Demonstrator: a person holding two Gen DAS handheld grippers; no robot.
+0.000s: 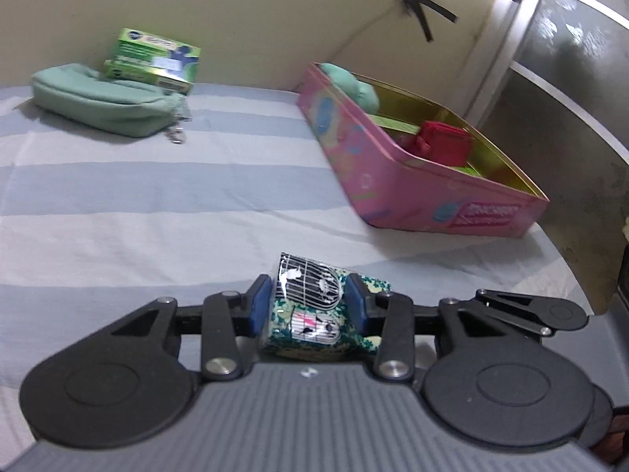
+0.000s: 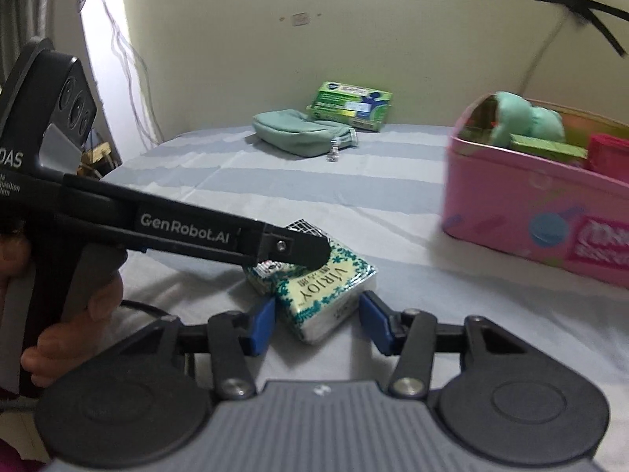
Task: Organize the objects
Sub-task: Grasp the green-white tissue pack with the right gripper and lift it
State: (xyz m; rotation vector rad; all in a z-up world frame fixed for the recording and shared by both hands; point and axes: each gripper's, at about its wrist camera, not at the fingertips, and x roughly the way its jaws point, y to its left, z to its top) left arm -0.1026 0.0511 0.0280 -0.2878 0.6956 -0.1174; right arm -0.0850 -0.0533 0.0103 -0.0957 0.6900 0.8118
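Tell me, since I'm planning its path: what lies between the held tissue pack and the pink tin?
Only bare striped bedsheet lies between the tissue pack and the pink tin, clearest in the left wrist view.

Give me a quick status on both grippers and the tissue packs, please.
Left gripper shut on birdcage tissue pack. Right gripper open around floral tissue pack, pads not pressing. Pink tin path unobstructed.

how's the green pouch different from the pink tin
The green pouch is soft fabric, closed, with a green box resting on it; the pink tin is rigid, open-topped, and already holds items. The pouch lies by the far wall, the tin nearer, on the right. Both sit on the striped cloth.
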